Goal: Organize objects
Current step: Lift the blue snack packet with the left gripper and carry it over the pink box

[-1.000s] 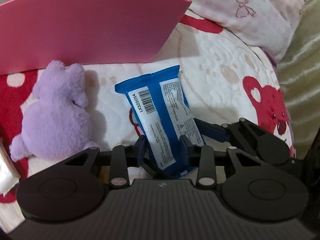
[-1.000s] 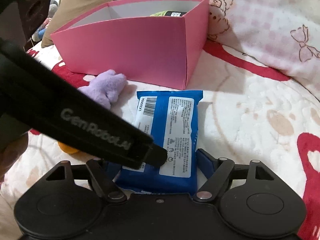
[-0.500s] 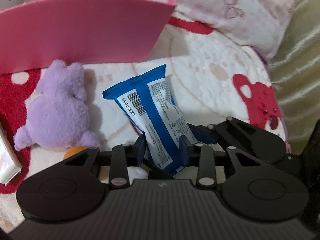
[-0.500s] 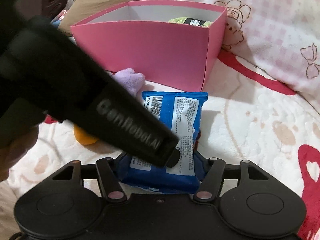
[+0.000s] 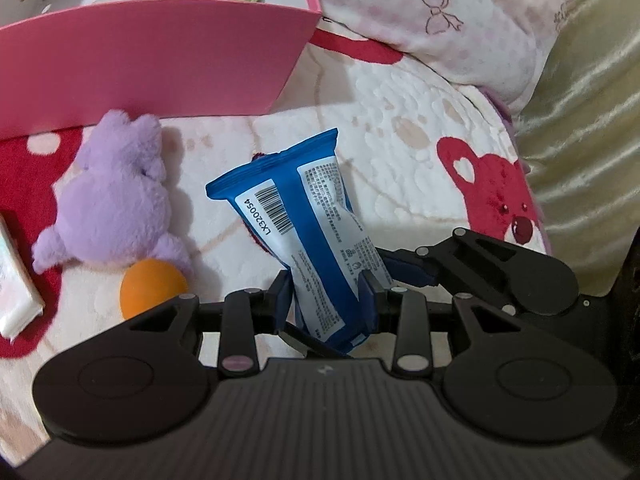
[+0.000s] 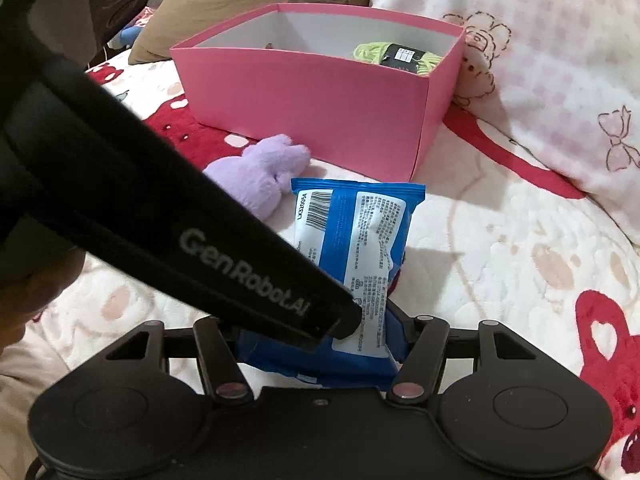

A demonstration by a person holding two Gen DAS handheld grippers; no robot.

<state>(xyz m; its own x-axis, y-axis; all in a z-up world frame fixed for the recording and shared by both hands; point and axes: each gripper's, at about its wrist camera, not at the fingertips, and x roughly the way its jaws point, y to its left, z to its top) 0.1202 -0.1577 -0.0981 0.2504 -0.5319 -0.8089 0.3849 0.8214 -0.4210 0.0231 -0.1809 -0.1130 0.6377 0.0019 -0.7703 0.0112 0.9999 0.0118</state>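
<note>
Your right gripper (image 6: 320, 340) has just been closing and now clamps the near end of the blue packet (image 5: 304, 224), which has lifted off the quilt (image 5: 400, 120) since the earlier frame. Your left gripper (image 5: 326, 300) pinches the same end. The pink box (image 6: 320, 96) lies just beyond; the purple plush (image 5: 112, 196) and orange ball (image 5: 152, 288) sit in front of it, left of the packet's path.

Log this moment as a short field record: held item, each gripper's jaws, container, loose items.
held item: blue packet, label side showing
left gripper: jaws shut on the packet's near end
right gripper: jaws closed on the same packet
container: pink box, open, green yarn inside
loose items: purple plush, orange ball on the bedspread
</note>
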